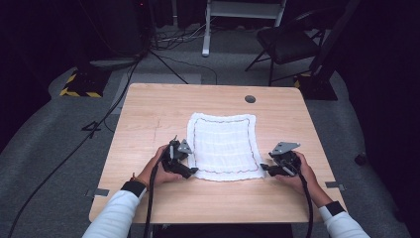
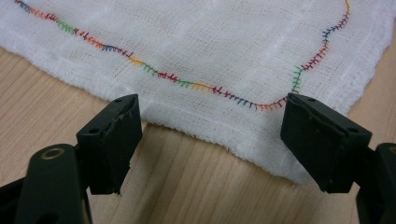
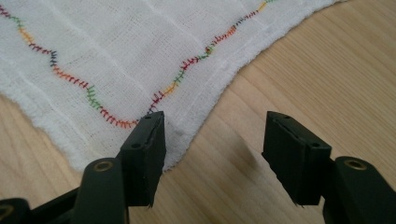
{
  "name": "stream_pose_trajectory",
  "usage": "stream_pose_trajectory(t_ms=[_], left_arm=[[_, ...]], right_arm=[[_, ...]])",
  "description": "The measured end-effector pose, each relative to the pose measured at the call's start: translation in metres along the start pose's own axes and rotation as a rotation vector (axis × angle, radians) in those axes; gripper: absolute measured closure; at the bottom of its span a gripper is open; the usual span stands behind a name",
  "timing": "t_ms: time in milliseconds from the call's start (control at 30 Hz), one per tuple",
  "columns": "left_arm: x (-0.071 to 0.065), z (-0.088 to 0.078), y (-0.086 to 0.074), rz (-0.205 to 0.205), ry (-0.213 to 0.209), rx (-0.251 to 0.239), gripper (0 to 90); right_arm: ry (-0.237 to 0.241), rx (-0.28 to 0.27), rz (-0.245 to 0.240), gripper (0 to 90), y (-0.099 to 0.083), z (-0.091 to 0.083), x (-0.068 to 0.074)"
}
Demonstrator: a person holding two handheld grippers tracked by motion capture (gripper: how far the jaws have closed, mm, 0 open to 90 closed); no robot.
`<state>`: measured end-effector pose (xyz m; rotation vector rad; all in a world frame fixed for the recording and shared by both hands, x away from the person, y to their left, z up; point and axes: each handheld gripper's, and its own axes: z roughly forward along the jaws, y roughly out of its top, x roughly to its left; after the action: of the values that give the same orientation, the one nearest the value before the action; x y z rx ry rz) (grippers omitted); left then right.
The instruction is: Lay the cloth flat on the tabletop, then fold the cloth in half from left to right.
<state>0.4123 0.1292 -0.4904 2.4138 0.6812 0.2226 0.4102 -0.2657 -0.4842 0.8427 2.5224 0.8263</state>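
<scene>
surface: light wooden table, rectangular, rounded corners
grommet: 1 grey round cable hole, near far edge, right of centre
on table: 1 white gauze cloth, spread flat, multicolour stitched border, near-centre, its near edge slightly wavy

The cloth is white gauze with a fine woven grid, bordered by a wavy line of stitching in red, orange, green, blue and yellow. The bench is pale wood grain. Both grippers' jaws are matte black.
</scene>
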Motion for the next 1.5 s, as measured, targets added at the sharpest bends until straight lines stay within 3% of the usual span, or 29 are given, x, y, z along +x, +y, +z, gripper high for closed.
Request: stream_pose_trajectory(t_ms=[400, 667, 767, 967, 1033, 1067, 1167, 1333, 1400, 1500], left_arm=[[-0.005, 0.001, -0.001, 0.009, -0.044, -0.003, 20.4], [-0.011, -0.003, -0.010, 0.013, -0.048, -0.033, 20.6], [-0.010, -0.006, -0.012, 0.006, -0.053, -0.023, 19.4], [-0.002, -0.013, -0.015, 0.003, 0.037, -0.034, 21.6], [0.002, -0.013, -0.015, -0.019, 0.034, -0.032, 21.4], [0.005, -0.015, -0.015, -0.040, 0.033, -0.054, 21.2], [0.006, -0.018, -0.014, -0.041, 0.046, -0.065, 21.3], [0.011, -0.024, -0.011, -0.062, 0.115, -0.098, 22.2], [0.016, -0.025, -0.008, -0.072, 0.119, -0.105, 22.4], [0.024, -0.027, -0.004, -0.094, 0.162, -0.148, 23.6]], right_arm=[[-0.035, 0.030, -0.001, 42.6, -0.012, -0.014, 0.007], [-0.015, 0.025, 0.014, 42.5, -0.021, -0.020, 0.006], [-0.007, 0.023, 0.014, 41.3, -0.022, -0.021, 0.005], [-0.026, 0.028, -0.011, 39.2, -0.021, -0.022, 0.007], [-0.038, 0.029, -0.015, 40.5, -0.020, -0.024, 0.007], [-0.038, 0.013, -0.014, 40.9, -0.020, -0.026, 0.008], [-0.035, -0.007, -0.010, 41.0, -0.019, -0.028, 0.007], [-0.017, -0.070, -0.013, 39.5, -0.012, -0.032, 0.012], [-0.005, -0.107, -0.016, 39.3, -0.007, -0.033, 0.015], [0.013, -0.137, -0.055, 39.2, 0.006, -0.030, 0.025]])
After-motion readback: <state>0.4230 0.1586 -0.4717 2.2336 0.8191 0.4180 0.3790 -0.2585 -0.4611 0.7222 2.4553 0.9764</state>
